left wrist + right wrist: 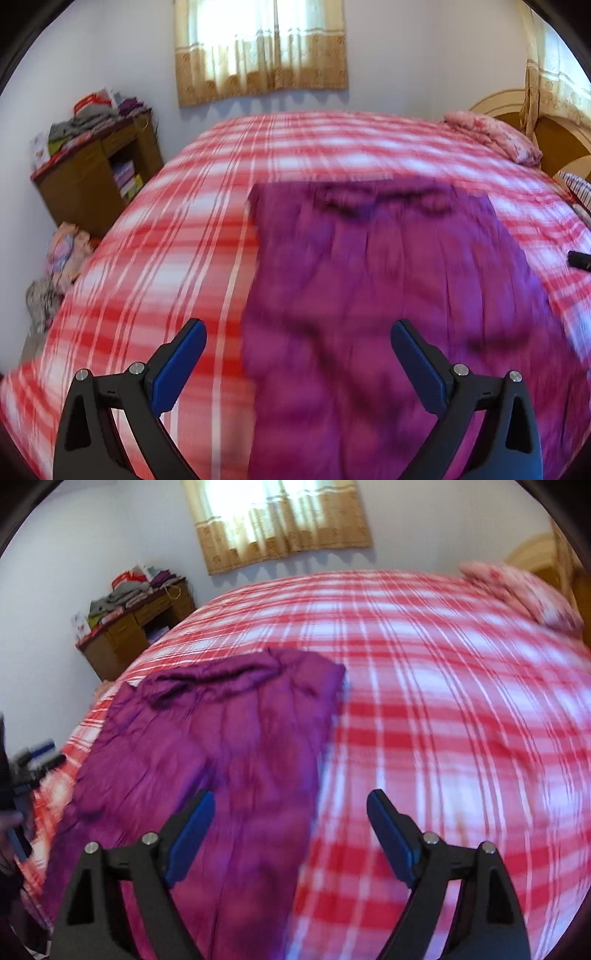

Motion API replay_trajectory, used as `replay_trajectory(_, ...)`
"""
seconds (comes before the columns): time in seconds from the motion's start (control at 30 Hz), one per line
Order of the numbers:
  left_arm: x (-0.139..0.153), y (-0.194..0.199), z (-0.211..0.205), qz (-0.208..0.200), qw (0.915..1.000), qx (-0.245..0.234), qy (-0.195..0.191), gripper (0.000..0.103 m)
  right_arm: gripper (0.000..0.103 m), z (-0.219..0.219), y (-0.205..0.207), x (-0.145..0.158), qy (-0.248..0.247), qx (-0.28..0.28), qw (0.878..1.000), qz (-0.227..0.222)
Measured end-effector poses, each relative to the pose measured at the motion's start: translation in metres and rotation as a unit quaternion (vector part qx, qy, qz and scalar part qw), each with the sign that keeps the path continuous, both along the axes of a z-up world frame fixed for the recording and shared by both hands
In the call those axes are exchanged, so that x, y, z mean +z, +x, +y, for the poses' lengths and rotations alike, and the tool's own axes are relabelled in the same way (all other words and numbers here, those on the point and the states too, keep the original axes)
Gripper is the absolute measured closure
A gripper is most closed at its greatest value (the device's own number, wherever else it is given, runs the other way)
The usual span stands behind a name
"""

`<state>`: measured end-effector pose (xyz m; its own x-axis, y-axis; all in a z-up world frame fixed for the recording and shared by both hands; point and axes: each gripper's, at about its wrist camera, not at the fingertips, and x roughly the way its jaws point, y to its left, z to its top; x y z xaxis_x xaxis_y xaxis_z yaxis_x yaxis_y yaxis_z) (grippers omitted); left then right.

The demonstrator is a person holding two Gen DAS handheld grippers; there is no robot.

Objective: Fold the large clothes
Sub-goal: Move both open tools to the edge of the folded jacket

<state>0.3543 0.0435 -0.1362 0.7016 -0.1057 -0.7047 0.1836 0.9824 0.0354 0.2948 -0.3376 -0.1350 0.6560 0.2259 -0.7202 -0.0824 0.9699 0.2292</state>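
Both grippers are released, holding nothing. The purple garment (388, 295) lies flat on the checked bed (166, 258), ahead of the left gripper (298, 330) and ahead-left of the right gripper (290, 800).

Both wrist cameras look forward and down past spread fingers, close over the bed (303, 147), sharing the purple garment (388, 277) and curtained window (284, 520) beyond the fingertips.

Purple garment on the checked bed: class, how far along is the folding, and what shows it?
Done: the purple garment lies on the red checked bedspread as a long strip, apparently already folded lengthwise. In hand: nothing; the left gripper and right gripper are both open above it. Left: probably the crosswise folds to make it compact.
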Motion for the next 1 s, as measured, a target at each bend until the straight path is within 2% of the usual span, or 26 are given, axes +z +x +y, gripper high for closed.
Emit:
replay_trajectory(0.2,-0.024,-0.073,0.033,0.026,0.9993,0.027,0.005,0.003,0.014,-0.012,-0.074,-0.004,0.000,-0.031,0.999,0.014)
replay_trajectory(0.4,-0.038,-0.121,0.049,0.041,0.9988,0.024,0.009,0.003,0.014,-0.015,-0.132,-0.023,-0.013,-0.047,0.998,0.040)
replay_trajectory(0.7,-0.063,-0.152,0.066,0.064,0.9968,0.033,-0.035,0.003,0.014,0.011,-0.176,-0.054,0.016,-0.051,0.997,0.057)
replay_trajectory(0.83,-0.071,-0.160,0.068,0.068,0.9965,0.028,-0.041,0.003,0.014,0.033,-0.186,-0.062,-0.010,-0.036,0.998,0.057)
replay_trajectory(0.87,-0.071,-0.162,0.068,0.068,0.9962,0.021,-0.051,0.003,0.015,0.036,-0.187,-0.062,-0.014,-0.033,0.998,0.058)
replay_trajectory(0.93,-0.070,-0.164,0.066,0.062,0.9962,0.009,-0.062,0.003,0.027,0.042,-0.191,-0.064,-0.016,-0.029,0.998,0.057)
replay_trajectory(0.97,-0.069,-0.166,0.064,0.058,0.9962,-0.001,-0.066,0.012,0.033,0.044,-0.192,-0.064,-0.016,-0.026,0.998,0.057)
replay_trajectory(1.0,-0.068,-0.168,0.060,0.056,0.9957,-0.018,-0.072,0.037,0.048,0.046,-0.192,-0.064,-0.016,-0.022,0.998,0.057)
